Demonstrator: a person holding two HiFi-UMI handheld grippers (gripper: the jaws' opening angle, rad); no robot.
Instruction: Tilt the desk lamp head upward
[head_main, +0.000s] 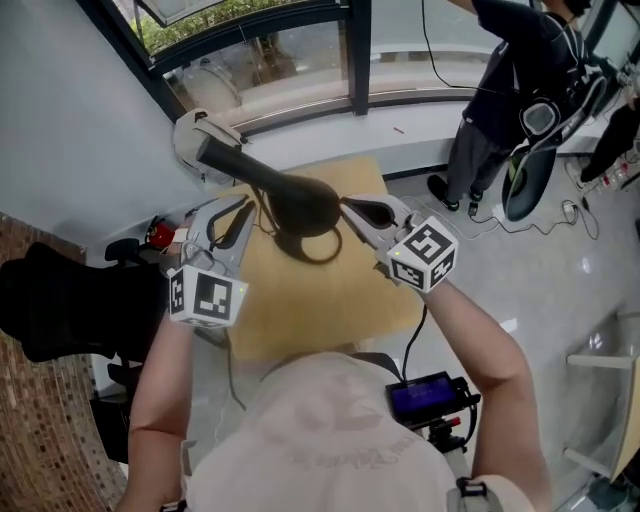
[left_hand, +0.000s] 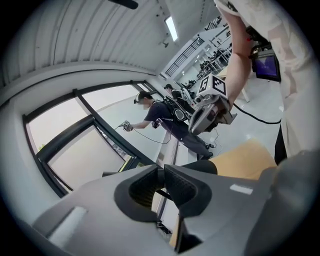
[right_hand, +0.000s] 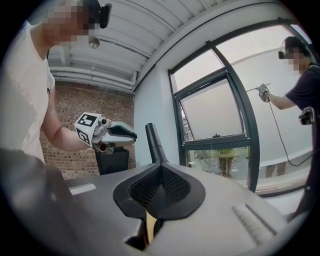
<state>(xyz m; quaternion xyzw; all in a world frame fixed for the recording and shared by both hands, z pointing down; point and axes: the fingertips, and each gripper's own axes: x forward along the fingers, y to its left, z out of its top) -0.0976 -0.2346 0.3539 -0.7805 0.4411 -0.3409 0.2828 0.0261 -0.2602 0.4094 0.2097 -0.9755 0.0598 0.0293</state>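
Observation:
A black desk lamp stands on a small tan table (head_main: 330, 300). Its oval head (head_main: 305, 205) hangs over the tabletop, and its arm (head_main: 225, 160) runs back to the left. My left gripper (head_main: 250, 205) sits at the head's left side beside the neck, with its jaw tips together (left_hand: 162, 172) and nothing seen between them. The dark lamp head (left_hand: 200, 167) shows just past its right jaw. My right gripper (head_main: 345, 205) is shut, its tips at the head's right edge (right_hand: 161, 167). The lamp arm (right_hand: 154, 140) rises just beyond them. A pinch on the rim is hidden.
A white rounded object (head_main: 195, 135) sits at the arm's far end by the window wall. A black chair (head_main: 60, 300) stands at the left. Another person (head_main: 500, 90) stands at the back right. A small screen device (head_main: 425, 395) hangs at my waist.

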